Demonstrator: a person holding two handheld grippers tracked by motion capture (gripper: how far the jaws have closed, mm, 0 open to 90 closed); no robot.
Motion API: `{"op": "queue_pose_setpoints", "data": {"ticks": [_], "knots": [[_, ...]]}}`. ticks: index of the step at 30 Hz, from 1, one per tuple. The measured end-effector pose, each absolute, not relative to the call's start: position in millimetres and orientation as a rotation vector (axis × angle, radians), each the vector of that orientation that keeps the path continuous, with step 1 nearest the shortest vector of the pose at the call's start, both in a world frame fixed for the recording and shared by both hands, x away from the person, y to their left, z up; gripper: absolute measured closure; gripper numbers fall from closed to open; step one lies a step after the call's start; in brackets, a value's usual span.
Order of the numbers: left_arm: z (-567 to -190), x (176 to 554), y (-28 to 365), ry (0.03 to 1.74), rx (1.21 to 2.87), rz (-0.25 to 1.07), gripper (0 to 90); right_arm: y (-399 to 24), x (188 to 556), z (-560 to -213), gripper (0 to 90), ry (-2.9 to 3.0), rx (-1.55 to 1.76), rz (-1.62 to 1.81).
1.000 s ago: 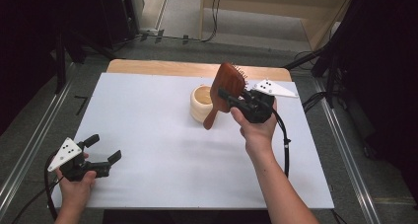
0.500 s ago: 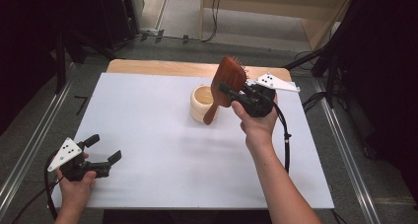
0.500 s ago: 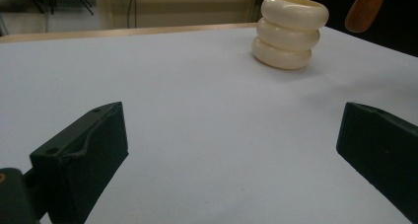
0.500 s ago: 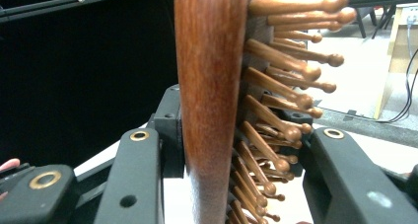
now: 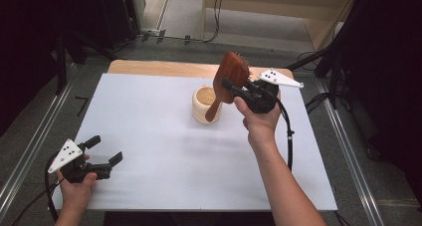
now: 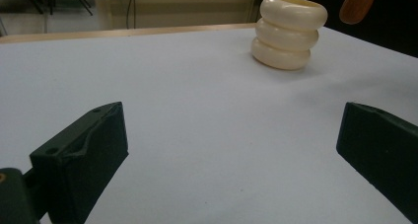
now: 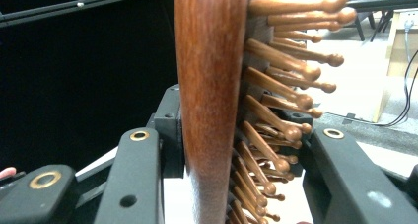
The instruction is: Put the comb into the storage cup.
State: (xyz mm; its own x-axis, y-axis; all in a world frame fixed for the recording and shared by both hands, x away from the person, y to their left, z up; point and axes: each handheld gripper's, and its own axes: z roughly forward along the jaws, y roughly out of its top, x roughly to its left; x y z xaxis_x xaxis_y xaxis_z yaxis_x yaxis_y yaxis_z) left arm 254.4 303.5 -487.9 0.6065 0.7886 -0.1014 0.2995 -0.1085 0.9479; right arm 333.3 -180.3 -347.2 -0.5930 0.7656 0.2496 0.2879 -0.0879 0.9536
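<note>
Wooden hairbrush clamped in right hand-held gripper, handle over cup

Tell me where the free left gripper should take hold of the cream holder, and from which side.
Grip the cream holder across its ribbed outer wall, ideally in a groove between the three stacked rings. It stands upright on the white table, so the open left gripper should probably approach level from the near-left side; the brush in the right gripper hangs by its right.

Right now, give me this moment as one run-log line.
right gripper: shut on hairbrush, handle down over cream holder | left gripper: open, low over white table
</note>
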Motion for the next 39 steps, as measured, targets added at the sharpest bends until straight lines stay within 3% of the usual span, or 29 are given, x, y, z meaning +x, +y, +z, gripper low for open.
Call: {"op": "queue_pose_setpoints", "data": {"ticks": [39], "knots": [[-488,254,303,0.899,1.681,0.522,0.0,-179,359,-327,55.5,1.778,1.147,1.727]]}}
